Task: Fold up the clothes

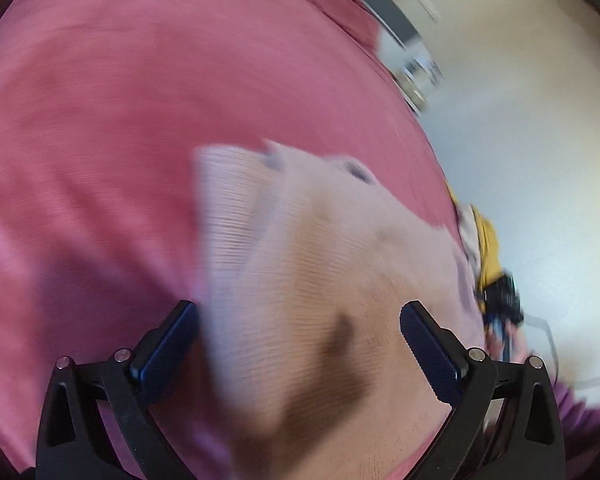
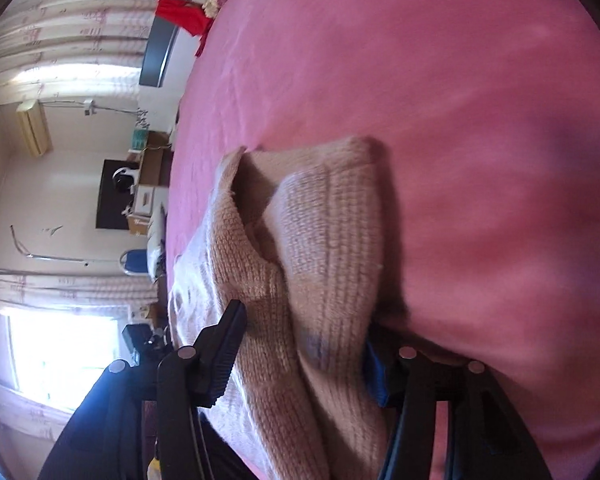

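In the left wrist view the left gripper (image 1: 298, 356) stands wide open at the bottom of the frame, its blue pads well apart. A blurred pale pink knit sweater (image 1: 300, 264) runs from between them up to the middle of the frame, lying on the pink bedspread (image 1: 100, 100). I cannot see either pad pressing on it.

In the right wrist view the same sweater (image 2: 320, 248) is bunched in the lower middle of the frame, on the bedspread (image 2: 460, 80). The right gripper (image 2: 304, 350) has its jaws parted around a thick fold. The left pad stands beside the knit, and the right one is partly hidden behind it, so the fold seems released rather than pinched.

The knit looks soft, thick and limp, fairly light, and likely to sag and stretch if lifted by one point. It should not slip from ribbed pads. The best hold is probably a hem or shoulder edge, one corner per gripper, taking a single layer.
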A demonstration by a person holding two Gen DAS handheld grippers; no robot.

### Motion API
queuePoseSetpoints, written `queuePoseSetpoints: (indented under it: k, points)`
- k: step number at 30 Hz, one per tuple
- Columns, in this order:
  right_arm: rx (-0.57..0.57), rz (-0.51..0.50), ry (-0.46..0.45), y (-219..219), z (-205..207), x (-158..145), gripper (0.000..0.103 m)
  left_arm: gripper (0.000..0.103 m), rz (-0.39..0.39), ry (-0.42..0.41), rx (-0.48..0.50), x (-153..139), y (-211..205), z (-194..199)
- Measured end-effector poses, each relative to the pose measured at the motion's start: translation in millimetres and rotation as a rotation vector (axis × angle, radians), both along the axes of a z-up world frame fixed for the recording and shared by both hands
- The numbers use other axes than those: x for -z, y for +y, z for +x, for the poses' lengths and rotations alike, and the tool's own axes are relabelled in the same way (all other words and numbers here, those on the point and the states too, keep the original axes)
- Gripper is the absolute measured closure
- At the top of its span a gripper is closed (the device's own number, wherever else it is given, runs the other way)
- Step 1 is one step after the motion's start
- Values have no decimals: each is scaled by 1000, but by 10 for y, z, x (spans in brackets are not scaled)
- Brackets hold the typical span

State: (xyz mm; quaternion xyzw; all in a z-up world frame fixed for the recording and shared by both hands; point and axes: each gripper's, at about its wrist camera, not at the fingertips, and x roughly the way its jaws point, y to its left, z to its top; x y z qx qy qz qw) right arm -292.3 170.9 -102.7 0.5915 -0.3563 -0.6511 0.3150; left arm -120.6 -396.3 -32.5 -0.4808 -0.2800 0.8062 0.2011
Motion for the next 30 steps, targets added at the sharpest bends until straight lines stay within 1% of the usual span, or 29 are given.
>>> queuePoseSetpoints:
  k: [1, 2, 3, 6, 10, 11, 15, 16, 17, 18, 19, 20, 21, 23, 24, 26, 27, 28, 30]
  points:
    - [-8, 3, 1, -30, -11, 6, 48, 2, -27, 13, 38, 5, 130, -67]
    - [-17, 6, 2, -58, -22, 12, 48, 2, -79, 25, 62, 2, 220, -121]
    - [-20, 12, 5, -67, -9, 11, 48, 2, -109, 32, 73, 8, 251, -163]
    - [-26, 23, -9, -97, -4, 3, 48, 2, -70, 51, 66, 12, 181, -225]
    - [-46, 27, -10, -109, 6, 4, 49, 2, -26, 35, 76, -8, 46, -217]
    - [-35, 3, -18, -89, 14, 13, 48, 2, -12, 31, 74, -6, 17, -206]
    - [52, -176, -69, 31, 51, 108, 47, 2, 75, -6, 22, 92, -79, -177]
    - [71, -221, -79, 60, 61, 128, 45, 2, 93, -17, 9, 120, -94, -169]
    - [75, -243, -77, 68, 61, 126, 44, 2, 103, -28, 1, 130, -93, -161]
    - [55, -224, -73, 38, 59, 91, 44, 2, 86, -37, 10, 98, -45, -160]
    - [21, -173, -63, -3, 58, 53, 44, 2, 60, -46, 28, 92, 2, -191]
    - [-28, -106, -47, -78, 53, 13, 44, 2, 41, -53, 36, 96, 66, -225]
    - [-102, -16, -10, -194, 52, -76, 44, 1, 19, -61, 43, 84, 102, -238]
    - [-177, 43, 39, -327, 69, -191, 44, 0, -10, -75, 49, 85, 179, -277]
    - [-197, 47, 52, -378, 67, -232, 43, 0, -22, -81, 49, 89, 218, -297]
    - [-221, 173, 54, -464, 49, -211, 43, 0, -53, -92, 48, 84, 294, -329]
    - [-232, 237, 54, -507, 40, -199, 45, 0, -75, -97, 54, 85, 351, -354]
    - [-229, 254, 55, -524, 42, -181, 48, 0, -102, -101, 55, 74, 368, -346]
    - [-209, 279, 56, -547, 56, -155, 68, 0, -172, -101, 53, 58, 473, -342]
